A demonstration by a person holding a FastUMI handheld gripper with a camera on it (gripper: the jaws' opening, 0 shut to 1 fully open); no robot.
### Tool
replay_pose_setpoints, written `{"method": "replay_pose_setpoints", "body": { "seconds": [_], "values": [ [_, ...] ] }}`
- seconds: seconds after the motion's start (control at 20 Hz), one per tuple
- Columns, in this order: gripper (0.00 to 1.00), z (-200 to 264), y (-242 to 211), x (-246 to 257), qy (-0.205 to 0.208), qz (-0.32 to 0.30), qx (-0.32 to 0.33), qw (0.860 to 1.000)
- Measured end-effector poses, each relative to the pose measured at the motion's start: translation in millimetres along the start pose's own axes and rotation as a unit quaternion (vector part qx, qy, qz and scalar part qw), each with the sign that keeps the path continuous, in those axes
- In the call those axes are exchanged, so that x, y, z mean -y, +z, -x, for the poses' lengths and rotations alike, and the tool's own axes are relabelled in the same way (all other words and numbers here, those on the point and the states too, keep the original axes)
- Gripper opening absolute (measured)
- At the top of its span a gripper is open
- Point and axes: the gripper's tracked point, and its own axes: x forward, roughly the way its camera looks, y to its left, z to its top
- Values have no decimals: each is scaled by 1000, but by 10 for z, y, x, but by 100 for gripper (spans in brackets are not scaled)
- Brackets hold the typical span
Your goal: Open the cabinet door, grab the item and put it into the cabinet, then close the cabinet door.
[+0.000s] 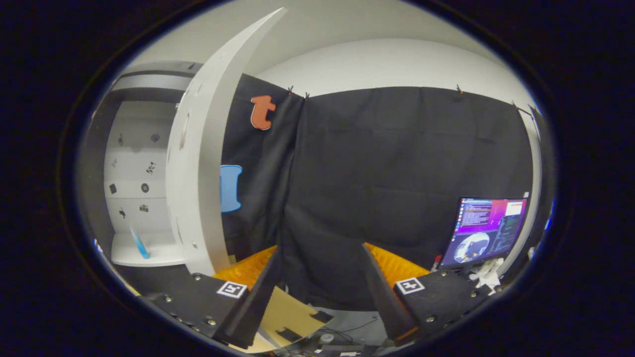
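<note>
At lower centre, gripper (322,258) jaws apart, holding nothing; cabinet door (198,163) open at left, blue item (139,243) on shelf inside.

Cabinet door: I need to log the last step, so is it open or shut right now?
Open. The cabinet door stands swung out edge-on, baring the shelf with the blue item inside. The gripper is open, fingers apart, holding nothing.

Lit monitor (488,230) against black cloth wall (397,173), tan board (292,315) below
</note>
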Motion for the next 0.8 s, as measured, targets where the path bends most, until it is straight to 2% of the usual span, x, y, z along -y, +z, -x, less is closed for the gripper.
{"method": "replay_pose_setpoints", "body": {
  "seconds": [0.1,0.2,0.35,0.6,0.8],
  "values": [
    [91,-17,-31,-84,22,-12,-6,1000],
    [89,17,-84,-258,66,-34,-23,997],
    [78,6,-41,-284,82,-24,-18,996],
    [78,215,-103,-561,151,-37,-30,987],
    [78,298,-73,-592,155,-16,-17,988]
  ]
}}
